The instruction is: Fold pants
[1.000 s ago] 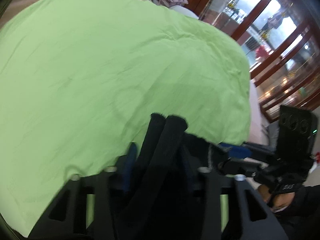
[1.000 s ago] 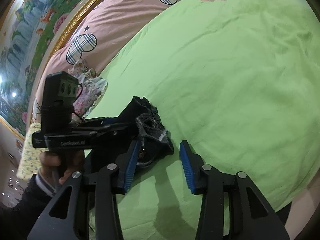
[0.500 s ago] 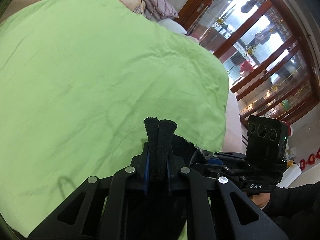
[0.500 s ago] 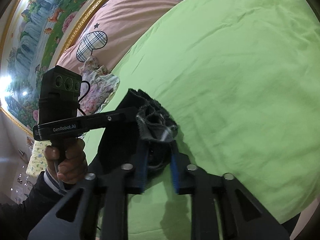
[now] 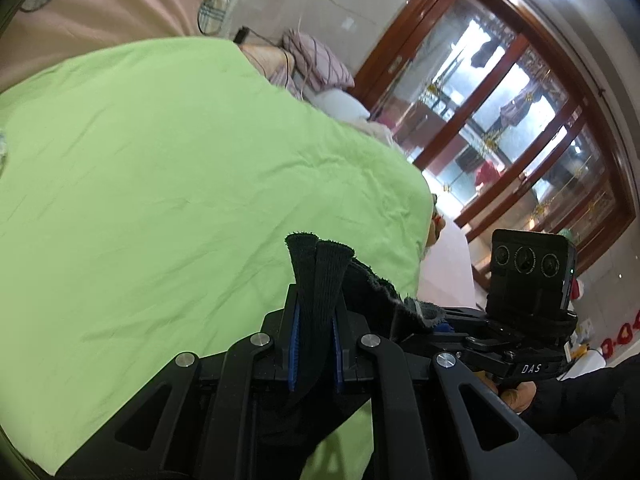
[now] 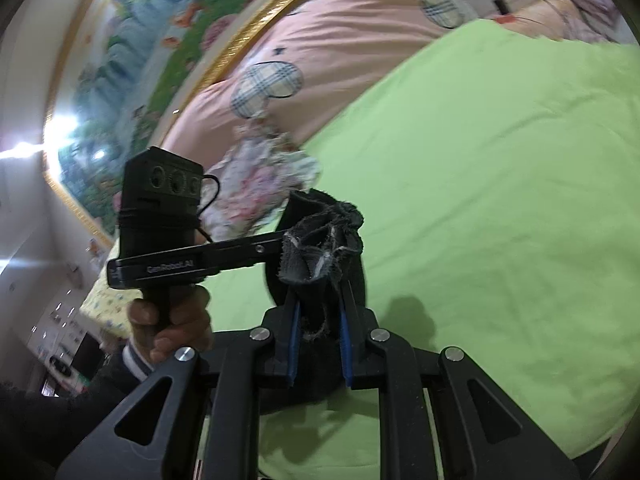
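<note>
We hold one gripper in each hand, and both have a bit of the black pants. Our left gripper [image 5: 314, 320] is nearly closed, and its blue pads [image 5: 295, 350] squeeze a doubled-up fold of the pants [image 5: 316, 280]. The cloth sticks up past the tips. Our right gripper [image 6: 318, 334] is nearly closed too, and its pads pinch a bunched, frayed edge of the same pants [image 6: 320, 252]. More dark cloth hangs down under both tools.

The pants are up off the green sheet [image 5: 160, 184], held between the two grippers near the front edge of the bed. In the left view we see the right gripper's handle with a hand [image 5: 516, 398] around it. In the right view we see the left gripper's handle and the hand [image 6: 172, 320] that grips it. The two tools are close side by side.

The green sheet is wide and bare in front of us, with only soft wrinkles. At the far edge lies a pink quilt [image 6: 340, 52] with checked patches. A flowery cloth [image 6: 260, 176] lies at the left edge. On the right the sheet ends at a corner, and past it stand wood-framed glass doors [image 5: 500, 128]. A pinkish pillow [image 5: 316, 60] sits at the far corner.
</note>
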Motion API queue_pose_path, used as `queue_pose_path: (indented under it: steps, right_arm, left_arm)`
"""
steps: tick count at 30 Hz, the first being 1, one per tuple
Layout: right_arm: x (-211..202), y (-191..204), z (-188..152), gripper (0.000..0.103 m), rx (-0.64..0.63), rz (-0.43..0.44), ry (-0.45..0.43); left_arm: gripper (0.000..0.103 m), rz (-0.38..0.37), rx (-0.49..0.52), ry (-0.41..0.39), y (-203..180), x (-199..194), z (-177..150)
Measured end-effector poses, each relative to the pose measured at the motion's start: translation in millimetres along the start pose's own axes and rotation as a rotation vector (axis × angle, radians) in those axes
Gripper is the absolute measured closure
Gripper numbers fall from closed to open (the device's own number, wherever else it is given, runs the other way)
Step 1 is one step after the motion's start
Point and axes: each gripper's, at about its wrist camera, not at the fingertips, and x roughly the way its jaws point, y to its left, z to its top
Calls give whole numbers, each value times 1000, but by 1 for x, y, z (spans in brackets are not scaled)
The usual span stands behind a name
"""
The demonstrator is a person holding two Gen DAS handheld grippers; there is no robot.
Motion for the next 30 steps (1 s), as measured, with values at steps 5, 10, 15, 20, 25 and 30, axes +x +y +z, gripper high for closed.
queue_pose_path:
  steps: [5, 10, 15, 20, 25, 30]
  right_arm:
    - [11, 28, -1, 85, -54, 65, 29]
    - [25, 49, -5, 85, -78, 112, 67]
    - [42, 67, -12, 85, -104, 151, 121]
    - [61, 85, -20, 85, -127, 188, 175]
    - [90, 98, -32, 85, -129, 227, 245]
    - [120, 106, -54, 85, -148, 236, 325]
  left_arm:
    - [91, 5, -15, -47, 4, -28, -12]
    - [91, 15, -52, -95, 12, -57, -28]
    - [91, 27, -87, -136, 19, -77, -48]
    - [91, 47, -144, -168, 32, -90, -64]
    - [91, 85, -201, -194, 49, -109, -91]
    - [91, 121, -266, -202, 66, -113, -123]
